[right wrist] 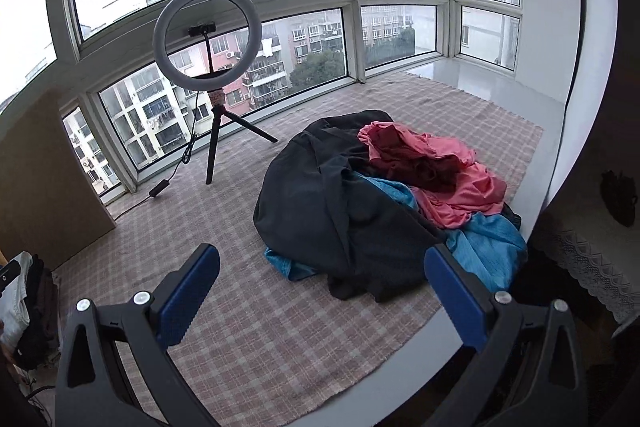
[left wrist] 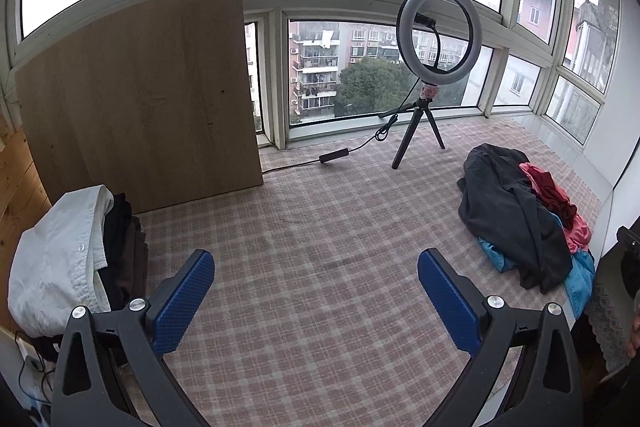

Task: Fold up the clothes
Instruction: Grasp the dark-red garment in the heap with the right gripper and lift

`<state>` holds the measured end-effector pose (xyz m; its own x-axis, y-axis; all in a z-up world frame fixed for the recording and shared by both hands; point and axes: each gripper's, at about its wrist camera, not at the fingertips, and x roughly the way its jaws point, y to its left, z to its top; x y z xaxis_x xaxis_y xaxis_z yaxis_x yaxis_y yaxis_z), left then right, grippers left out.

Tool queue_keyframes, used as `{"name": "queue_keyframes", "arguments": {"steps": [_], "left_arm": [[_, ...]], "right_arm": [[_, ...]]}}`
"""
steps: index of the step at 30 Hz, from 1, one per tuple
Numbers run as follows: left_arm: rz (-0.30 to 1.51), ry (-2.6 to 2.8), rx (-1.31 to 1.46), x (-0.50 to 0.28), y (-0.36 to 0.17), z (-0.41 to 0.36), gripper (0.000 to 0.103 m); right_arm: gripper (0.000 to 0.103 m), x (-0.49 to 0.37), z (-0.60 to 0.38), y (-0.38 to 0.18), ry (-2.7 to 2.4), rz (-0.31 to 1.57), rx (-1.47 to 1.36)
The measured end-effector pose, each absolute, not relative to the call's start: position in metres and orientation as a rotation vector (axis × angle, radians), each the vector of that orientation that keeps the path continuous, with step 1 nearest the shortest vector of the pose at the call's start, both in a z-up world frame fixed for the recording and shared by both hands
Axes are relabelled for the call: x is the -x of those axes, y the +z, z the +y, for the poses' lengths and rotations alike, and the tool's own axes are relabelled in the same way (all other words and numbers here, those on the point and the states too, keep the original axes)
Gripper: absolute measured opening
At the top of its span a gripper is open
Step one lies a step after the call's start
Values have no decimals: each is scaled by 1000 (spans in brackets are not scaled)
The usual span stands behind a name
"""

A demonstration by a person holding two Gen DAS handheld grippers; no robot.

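A heap of unfolded clothes lies on the checked cloth: a dark grey garment (right wrist: 340,195) on top, a pink and dark red one (right wrist: 440,171) behind it, a blue one (right wrist: 488,243) underneath. The heap also shows at the right of the left wrist view (left wrist: 508,211). A stack of folded clothes with a white shirt (left wrist: 56,259) on top sits at the left. My left gripper (left wrist: 316,275) is open and empty above bare cloth. My right gripper (right wrist: 322,275) is open and empty, just in front of the heap's near edge.
A ring light on a tripod (left wrist: 436,39) stands near the window, its cable and switch (left wrist: 334,155) trailing on the cloth. A wooden board (left wrist: 140,99) leans at the back left. The checked cloth (left wrist: 320,219) covers the platform, whose white edge (right wrist: 400,339) runs at the right.
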<state>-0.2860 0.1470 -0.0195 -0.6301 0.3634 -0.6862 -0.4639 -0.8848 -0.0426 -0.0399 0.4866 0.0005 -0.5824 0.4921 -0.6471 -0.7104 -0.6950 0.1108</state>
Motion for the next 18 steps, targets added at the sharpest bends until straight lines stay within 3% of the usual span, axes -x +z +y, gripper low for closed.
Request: {"name": "queue_keyframes", "arguments": {"steps": [5,9,16,18], "left_arm": [[130,2508,1054,295,-24,155,102],[13,2483,1096,301,-24,172,102],[90,2555,1094,293,-20,233,100],[131,2558,1097,289,-18,253,100]], "right_arm": [[103,16,540,3,2230,457,687],[103,-13,602,2,2240,604,577],[103,-15,692,-13,2323,422,612],[98,1,724,-25,2359,446,700]]}}
